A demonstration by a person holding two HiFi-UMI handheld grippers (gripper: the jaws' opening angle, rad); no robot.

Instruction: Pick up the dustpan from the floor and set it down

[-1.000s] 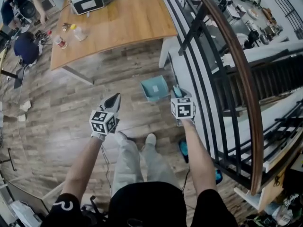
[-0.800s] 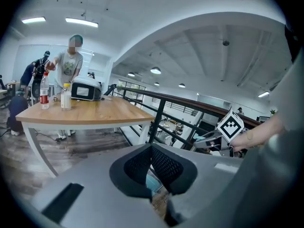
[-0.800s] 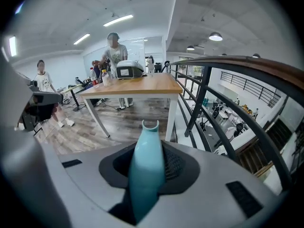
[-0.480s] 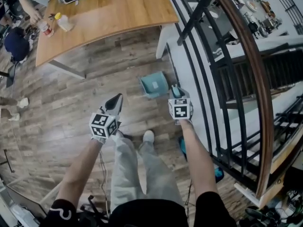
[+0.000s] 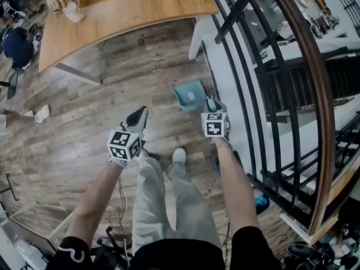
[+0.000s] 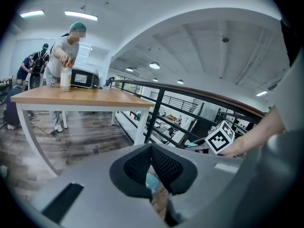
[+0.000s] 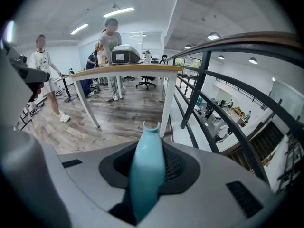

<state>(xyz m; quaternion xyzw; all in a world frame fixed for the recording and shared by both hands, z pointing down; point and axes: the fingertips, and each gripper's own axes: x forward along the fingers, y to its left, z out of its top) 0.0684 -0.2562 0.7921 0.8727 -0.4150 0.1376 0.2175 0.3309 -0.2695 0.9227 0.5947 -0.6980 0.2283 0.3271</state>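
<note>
The light-blue dustpan [image 5: 190, 96] hangs by its handle [image 7: 148, 167] from my right gripper [image 5: 212, 104], which is shut on that handle. Its pan points away from me, over the wood floor beside the railing's base. Whether the pan touches the floor I cannot tell. In the right gripper view the handle runs up between the dark pads [image 7: 175, 166] and ends in a notched tip. My left gripper [image 5: 138, 117] is a little to the left at about the same height, its jaws together with nothing in them. A sliver of the dustpan [image 6: 151, 182] shows below its pads.
A wooden table [image 5: 129, 10] on white legs stands ahead, with people working at its far side [image 7: 110, 46]. A black railing with a wooden handrail [image 5: 304, 66] runs along the right, over a white ledge [image 5: 228, 77]. My shoe [image 5: 179, 155] is just behind the grippers.
Both grippers have sunk toward the floor, the dustpan going down with the right one. The table has slid toward the top of the head view.
</note>
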